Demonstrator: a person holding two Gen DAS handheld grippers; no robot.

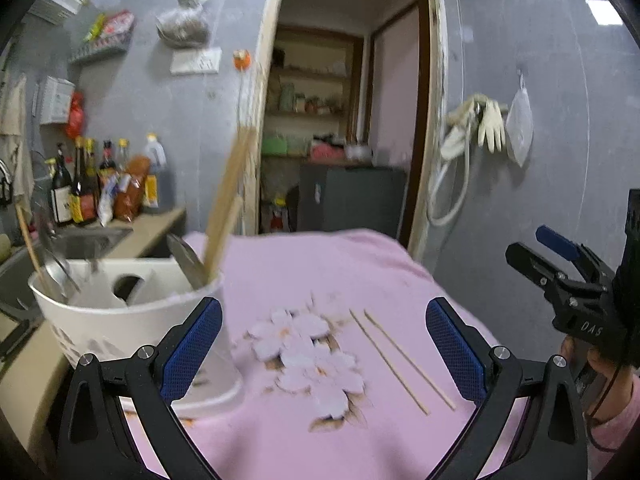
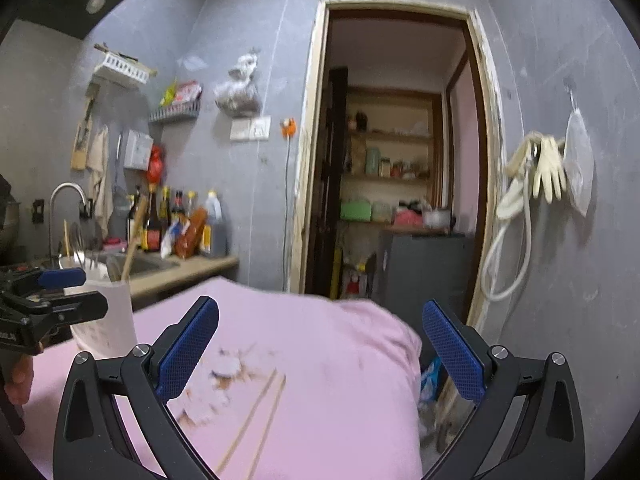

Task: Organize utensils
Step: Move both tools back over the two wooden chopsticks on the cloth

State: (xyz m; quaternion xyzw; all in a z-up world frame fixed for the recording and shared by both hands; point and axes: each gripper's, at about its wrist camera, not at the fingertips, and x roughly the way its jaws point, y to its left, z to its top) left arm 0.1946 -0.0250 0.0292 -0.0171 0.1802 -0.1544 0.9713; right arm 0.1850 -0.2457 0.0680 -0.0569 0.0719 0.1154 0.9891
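A big pink cloth with a white flower print (image 1: pixel 360 272) covers the counter where the work goes on. On its left side stands a white round plastic holder with cut-out holes (image 1: pixel 120 320). It already has things standing in it: a tall pair of pale wooden chopsticks (image 1: pixel 224 208), and some shiny metal spoons or ladles (image 1: pixel 186 260), too blurry to count. So most of the tidying looks done. What is left is one thin pair of light wooden chopsticks (image 1: pixel 400 360), lying flat on the cloth, well apart from the holder. The left gripper (image 1: pixel 324 344) is wide open with nothing in it, and the loose chopsticks lie between its blue pads. The right gripper (image 2: pixel 320 352) is wide open and empty too.
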